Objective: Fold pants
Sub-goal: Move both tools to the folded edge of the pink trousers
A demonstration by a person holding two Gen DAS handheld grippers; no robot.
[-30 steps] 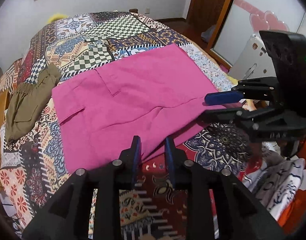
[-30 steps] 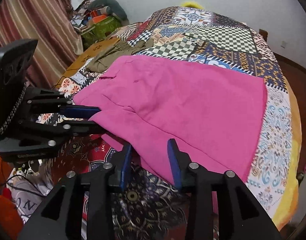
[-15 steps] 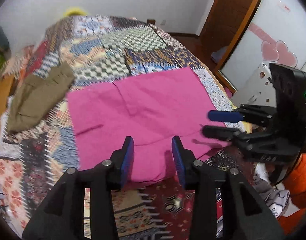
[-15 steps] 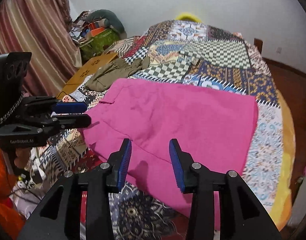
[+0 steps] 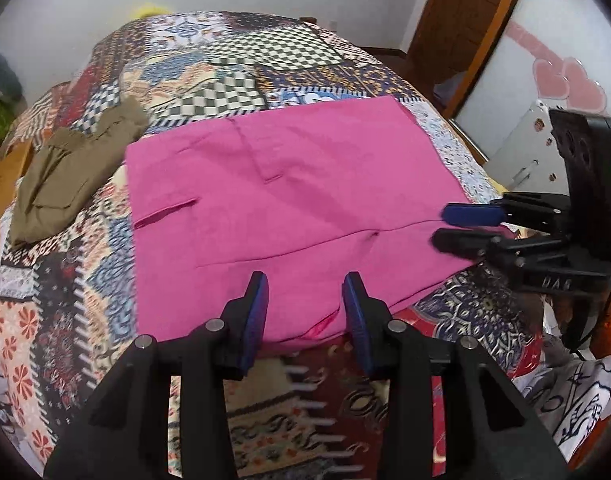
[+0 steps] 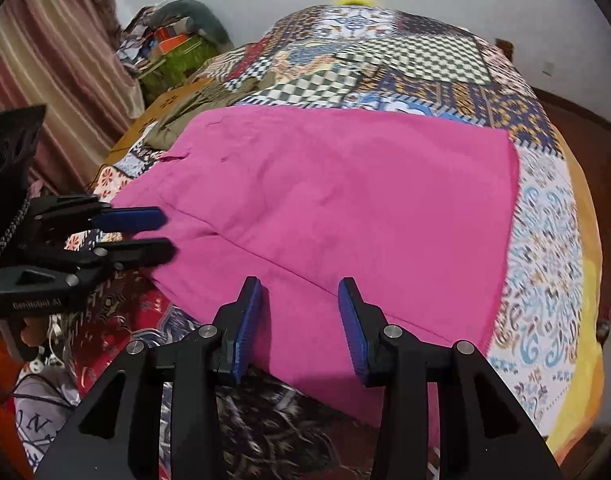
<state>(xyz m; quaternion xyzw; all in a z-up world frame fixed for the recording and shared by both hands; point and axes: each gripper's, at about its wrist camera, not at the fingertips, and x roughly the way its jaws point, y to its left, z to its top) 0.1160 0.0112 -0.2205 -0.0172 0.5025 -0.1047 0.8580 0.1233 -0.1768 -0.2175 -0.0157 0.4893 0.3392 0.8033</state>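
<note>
On the left of the bed (image 5: 345, 52), an olive garment (image 5: 69, 172) is seen just beside the pink pants (image 5: 285, 200), which are laid flat on the patterned bedspread, folded over, so that the near edge can be reached by both tongs. The left tongs (image 5: 303, 304) are held released over the near hem, nothing pinched between them, and the right tongs (image 6: 299, 308) are likewise released above the near edge further right. Free bedspread is left beyond the far edge and on the right side, so room for another fold seems enough.
</note>
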